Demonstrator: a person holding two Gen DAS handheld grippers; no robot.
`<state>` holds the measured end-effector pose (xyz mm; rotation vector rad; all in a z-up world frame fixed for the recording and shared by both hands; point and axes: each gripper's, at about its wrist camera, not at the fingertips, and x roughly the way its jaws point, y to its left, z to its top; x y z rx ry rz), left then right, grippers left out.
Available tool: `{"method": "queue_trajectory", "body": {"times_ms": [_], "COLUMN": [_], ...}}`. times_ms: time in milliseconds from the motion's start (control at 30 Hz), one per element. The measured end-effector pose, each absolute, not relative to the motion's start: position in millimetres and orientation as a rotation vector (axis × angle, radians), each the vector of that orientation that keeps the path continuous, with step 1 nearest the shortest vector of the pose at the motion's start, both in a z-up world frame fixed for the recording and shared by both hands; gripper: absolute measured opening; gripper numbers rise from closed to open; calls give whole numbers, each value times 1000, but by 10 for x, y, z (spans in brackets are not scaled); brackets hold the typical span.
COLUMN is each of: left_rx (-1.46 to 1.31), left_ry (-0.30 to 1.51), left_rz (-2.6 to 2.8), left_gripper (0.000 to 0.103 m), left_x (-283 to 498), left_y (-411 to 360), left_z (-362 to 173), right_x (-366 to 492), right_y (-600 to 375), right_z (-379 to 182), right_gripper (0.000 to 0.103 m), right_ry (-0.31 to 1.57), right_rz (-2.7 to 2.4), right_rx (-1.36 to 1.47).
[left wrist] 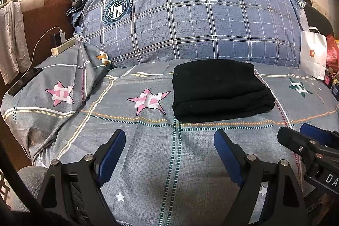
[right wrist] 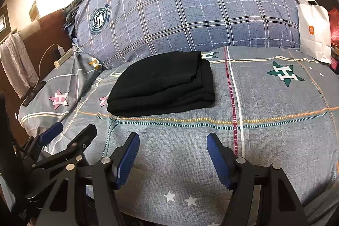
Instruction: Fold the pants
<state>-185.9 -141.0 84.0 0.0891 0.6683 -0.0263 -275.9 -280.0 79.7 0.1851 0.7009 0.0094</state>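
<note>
The black pants (left wrist: 220, 89) lie folded into a thick rectangle on the grey star-patterned bedsheet (left wrist: 148, 151), in front of the big blue plaid pillow. They also show in the right wrist view (right wrist: 163, 84). My left gripper (left wrist: 169, 139) is open and empty, low over the sheet, short of the pants. My right gripper (right wrist: 172, 143) is open and empty, likewise short of the pants and to their right. It also shows at the right edge of the left wrist view (left wrist: 296, 132). The left gripper appears at the left of the right wrist view (right wrist: 72, 130).
A big blue plaid pillow (left wrist: 190, 18) stands behind the pants. A white paper bag (left wrist: 313, 54) leans at the far right. A phone (left wrist: 23, 82) on a white cable and a power strip (left wrist: 63, 46) lie at the left, by the brown headboard.
</note>
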Motion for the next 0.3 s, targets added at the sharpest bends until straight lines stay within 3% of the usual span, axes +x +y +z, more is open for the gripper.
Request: {"method": "queue_trajectory", "body": {"times_ms": [300], "left_rx": [89], "left_ry": [685], "left_rz": [-41], "left_gripper": [86], "left_x": [-1849], "left_y": [-1426], "left_z": [803], "right_x": [-2749], "right_y": [-2813], "right_z": [787], "right_gripper": [70], "right_ry": [704], "right_rz": [8], "right_rx": [190]}}
